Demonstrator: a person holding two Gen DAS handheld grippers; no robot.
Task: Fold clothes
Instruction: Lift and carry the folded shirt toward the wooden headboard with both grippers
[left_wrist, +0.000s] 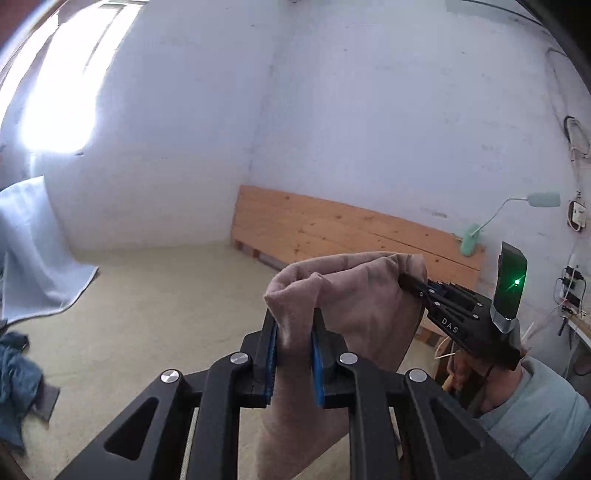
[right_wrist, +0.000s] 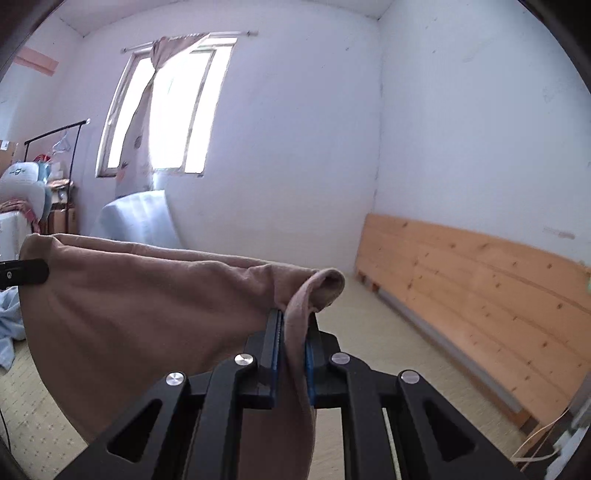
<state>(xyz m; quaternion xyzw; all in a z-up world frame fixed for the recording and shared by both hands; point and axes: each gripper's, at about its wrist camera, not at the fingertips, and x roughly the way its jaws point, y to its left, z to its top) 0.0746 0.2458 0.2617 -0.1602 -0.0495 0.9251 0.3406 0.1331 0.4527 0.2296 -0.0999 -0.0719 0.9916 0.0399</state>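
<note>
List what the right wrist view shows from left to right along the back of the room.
Clothes rack → window with its tied curtain → pale blue sheet leaning at the wall → room corner → wooden panel along the right wall.

This is looking like a plain room in a home, most likely a bedroom. White painted walls (right_wrist: 295, 147) are meeting in a corner, and daylight is pouring through a window (right_wrist: 173, 107) with a pinkish curtain (right_wrist: 147, 85) hanging bunched from a rod. A pale woven mat floor (left_wrist: 166, 295) is spreading across the room, with a low bare wooden bed frame (right_wrist: 480, 280) sitting along one wall. A clothes rack (right_wrist: 55, 133) with a hanger is standing near the window beside piled bedding (right_wrist: 22, 188). A light blue blanket (left_wrist: 33, 251) is draping nearby, a small green desk lamp (left_wrist: 476, 236) is resting on the wood, and blue clothes (left_wrist: 14, 373) are lying crumpled on the floor
</note>
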